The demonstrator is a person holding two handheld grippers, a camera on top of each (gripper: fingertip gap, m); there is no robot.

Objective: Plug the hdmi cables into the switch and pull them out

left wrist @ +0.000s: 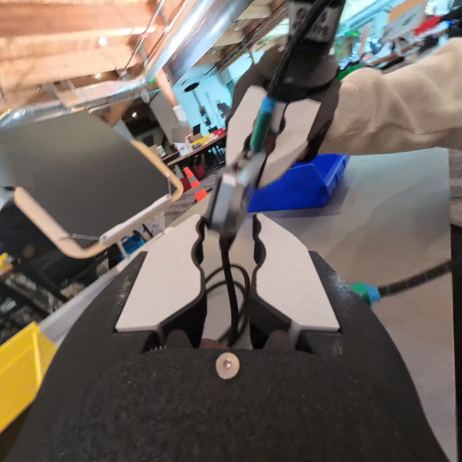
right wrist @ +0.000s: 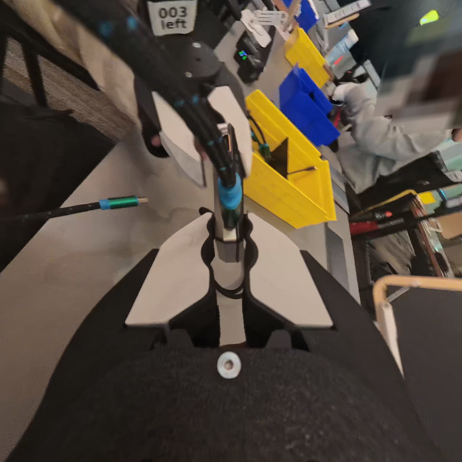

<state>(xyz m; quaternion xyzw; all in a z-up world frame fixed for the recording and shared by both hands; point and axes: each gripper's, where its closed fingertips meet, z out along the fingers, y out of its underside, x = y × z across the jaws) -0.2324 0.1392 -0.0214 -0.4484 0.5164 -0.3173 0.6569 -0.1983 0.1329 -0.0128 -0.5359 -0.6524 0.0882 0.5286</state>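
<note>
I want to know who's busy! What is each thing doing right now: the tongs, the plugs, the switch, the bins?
right tongs: shut on the held green plug.
left tongs: around the switch; grip unclear.
held green plug: seems pushed into the switch, but blurry.
spare green plug: unplugged, lying on the table.
yellow bin: holds cables.

A white label (right wrist: 173, 18) with dark print sits on the far hand-held gripper's black body; other markings are too blurred to read.
</note>
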